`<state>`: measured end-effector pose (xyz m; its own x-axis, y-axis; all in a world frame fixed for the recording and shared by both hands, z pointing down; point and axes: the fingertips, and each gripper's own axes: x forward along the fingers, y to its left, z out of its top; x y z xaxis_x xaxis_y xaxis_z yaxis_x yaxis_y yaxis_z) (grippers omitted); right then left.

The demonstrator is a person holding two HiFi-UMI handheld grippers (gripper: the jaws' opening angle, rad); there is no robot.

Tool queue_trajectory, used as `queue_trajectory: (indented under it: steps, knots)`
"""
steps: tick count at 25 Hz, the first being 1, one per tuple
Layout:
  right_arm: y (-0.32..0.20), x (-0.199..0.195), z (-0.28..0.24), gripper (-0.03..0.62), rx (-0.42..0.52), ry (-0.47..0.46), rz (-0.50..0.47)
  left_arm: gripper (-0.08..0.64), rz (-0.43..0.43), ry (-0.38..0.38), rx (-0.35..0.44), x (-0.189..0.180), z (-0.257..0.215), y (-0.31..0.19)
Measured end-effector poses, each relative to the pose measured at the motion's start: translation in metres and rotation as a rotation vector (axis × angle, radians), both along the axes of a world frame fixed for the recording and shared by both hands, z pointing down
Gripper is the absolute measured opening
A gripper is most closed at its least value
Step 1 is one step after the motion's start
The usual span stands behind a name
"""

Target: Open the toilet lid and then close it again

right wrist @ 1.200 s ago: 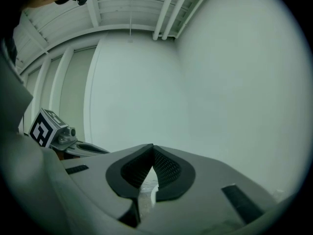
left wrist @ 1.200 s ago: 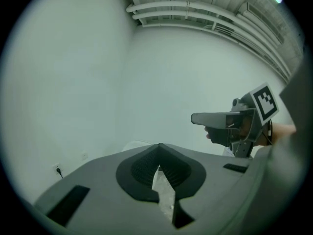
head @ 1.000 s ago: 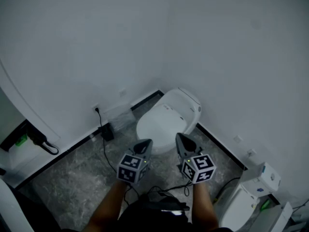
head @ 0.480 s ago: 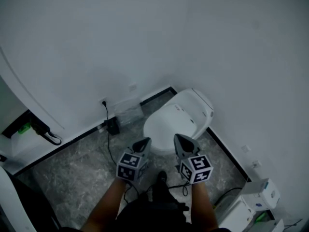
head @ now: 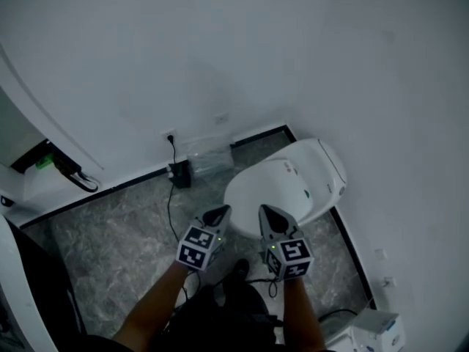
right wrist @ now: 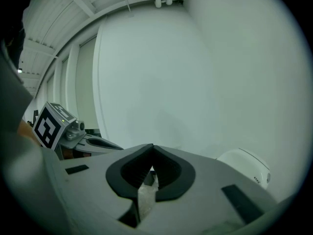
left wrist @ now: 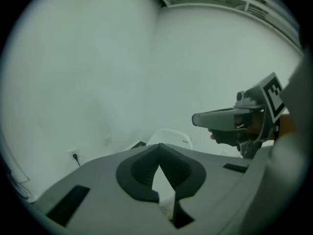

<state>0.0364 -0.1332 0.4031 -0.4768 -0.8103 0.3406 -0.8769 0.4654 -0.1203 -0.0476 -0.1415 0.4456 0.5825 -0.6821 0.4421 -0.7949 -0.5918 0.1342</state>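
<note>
The white toilet (head: 282, 185) stands in the corner with its lid (head: 271, 189) down. My left gripper (head: 222, 212) hovers at the bowl's front left edge, and my right gripper (head: 264, 211) hovers over the front of the lid. Both are shut and hold nothing, and I cannot tell whether either touches the toilet. In the left gripper view, the shut jaws (left wrist: 159, 148) point at the toilet (left wrist: 171, 137), with the right gripper (left wrist: 198, 119) at the right. In the right gripper view, the shut jaws (right wrist: 152, 148) point at the wall, with the toilet (right wrist: 247, 166) at the right.
A wall socket (head: 171, 136) feeds a black adapter (head: 179, 173) and a cable across the grey marble floor (head: 110, 233). A clear plastic item (head: 209, 156) lies by the skirting. There is a white box (head: 377, 332) at the lower right and a black fitting (head: 66, 171) at the left.
Both grippers have moved forward and down towards the front of the toilet, staying shut. The head view has swung, so the toilet now sits further right in the picture.
</note>
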Motion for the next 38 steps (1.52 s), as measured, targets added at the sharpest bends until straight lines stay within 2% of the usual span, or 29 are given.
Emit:
queue_trajectory:
  steps: [10,19,31,38]
  knots:
    - [-0.041,-0.014,0.074,0.011,-0.104,0.020,-0.082,0.008,-0.069,-0.085,-0.078,-0.012,0.083,-0.043]
    - [-0.058,-0.028,0.168,0.011,-0.231,0.064,-0.038,0.008,-0.050,-0.137,-0.167,-0.032,0.182,-0.074]
    - [-0.065,-0.041,0.287,0.011,-0.318,0.078,0.080,0.008,0.048,-0.178,-0.219,-0.045,0.322,-0.095]
    - [-0.073,-0.042,0.320,0.011,-0.355,0.081,0.135,0.008,0.135,-0.216,-0.268,-0.036,0.382,-0.101]
